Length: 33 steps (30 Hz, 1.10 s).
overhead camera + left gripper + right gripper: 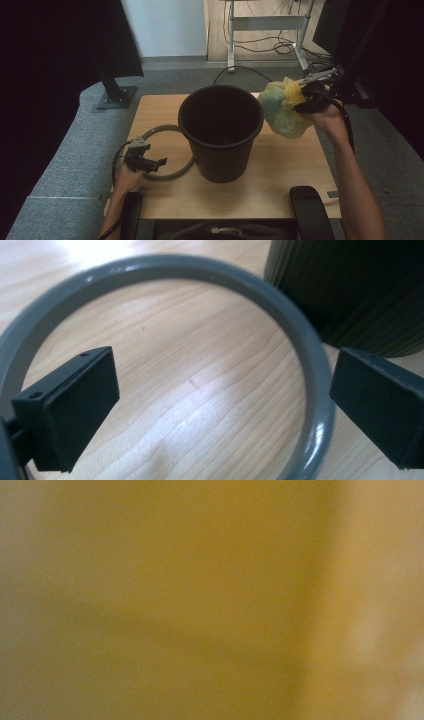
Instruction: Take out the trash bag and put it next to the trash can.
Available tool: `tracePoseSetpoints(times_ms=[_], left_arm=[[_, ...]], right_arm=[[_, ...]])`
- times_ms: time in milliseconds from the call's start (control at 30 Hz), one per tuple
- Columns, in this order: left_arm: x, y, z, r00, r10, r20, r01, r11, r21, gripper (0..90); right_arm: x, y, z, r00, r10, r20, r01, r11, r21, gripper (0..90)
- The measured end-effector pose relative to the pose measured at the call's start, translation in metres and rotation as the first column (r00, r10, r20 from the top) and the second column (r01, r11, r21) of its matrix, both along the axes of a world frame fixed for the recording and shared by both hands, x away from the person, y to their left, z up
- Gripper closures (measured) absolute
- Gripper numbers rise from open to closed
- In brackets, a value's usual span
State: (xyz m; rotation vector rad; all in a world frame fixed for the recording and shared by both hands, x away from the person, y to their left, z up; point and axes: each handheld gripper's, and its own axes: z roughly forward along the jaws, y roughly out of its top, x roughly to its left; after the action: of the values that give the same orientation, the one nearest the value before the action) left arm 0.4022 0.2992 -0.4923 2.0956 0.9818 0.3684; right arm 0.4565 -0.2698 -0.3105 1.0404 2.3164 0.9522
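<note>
A big black bucket (221,131) stands in the middle of the wooden table (280,175).

The right gripper (311,97) squeezes a yellow bag (282,107) beside the bucket's rim. The left gripper (150,163), jaws wide apart, hangs over a grey ring (300,340) touching the bucket. Grey carpet lies around.

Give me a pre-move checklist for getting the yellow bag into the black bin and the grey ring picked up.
1. Yellow bag held in the right gripper: ok, bunched in it above the table.
2. Black bin upright and open at the top: ok.
3. Bag over the bin mouth: not ok, it hangs off the bin's right rim.
4. Left gripper open: ok, its fingers stand wide apart.
5. Grey ring lying flat on the table: ok, next to the bin.
6. Ring free of the bin's base: cannot tell.
</note>
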Motion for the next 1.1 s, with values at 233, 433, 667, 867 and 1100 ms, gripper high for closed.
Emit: tracePoseSetpoints(times_ms=[233, 433, 667, 867, 1100], left_arm=[[-0.001, 0.004, -0.016, 0.9994, 0.031, -0.015, -0.030, 0.9992, 0.025, 0.0], [0.000, 0.005, -0.026, 0.9981, 0.055, -0.027, -0.054, 0.9979, 0.036, 0.0], [0.002, 0.006, -0.034, 0.9971, 0.063, -0.042, -0.061, 0.9960, 0.066, 0.0], [0.003, 0.006, -0.037, 0.9959, 0.080, -0.042, -0.076, 0.9925, 0.096, 0.0], [0.006, 0.008, -0.042, 0.9923, 0.102, -0.071, -0.093, 0.9882, 0.122, 0.0]], right_arm=[[0.002, 0.005, -0.036, 0.9997, -0.007, -0.024, 0.007, 1.0000, 0.002, 68.7], [0.002, 0.010, -0.066, 0.9984, -0.020, -0.052, 0.020, 0.9998, 0.004, 68.5], [-0.001, 0.012, -0.100, 0.9964, -0.039, -0.076, 0.038, 0.9992, -0.015, 67.7], [-0.005, 0.014, -0.129, 0.9924, -0.044, -0.115, 0.042, 0.9990, -0.017, 66.6], [-0.016, 0.015, -0.155, 0.9868, -0.036, -0.158, 0.040, 0.9990, 0.021, 65.0]])
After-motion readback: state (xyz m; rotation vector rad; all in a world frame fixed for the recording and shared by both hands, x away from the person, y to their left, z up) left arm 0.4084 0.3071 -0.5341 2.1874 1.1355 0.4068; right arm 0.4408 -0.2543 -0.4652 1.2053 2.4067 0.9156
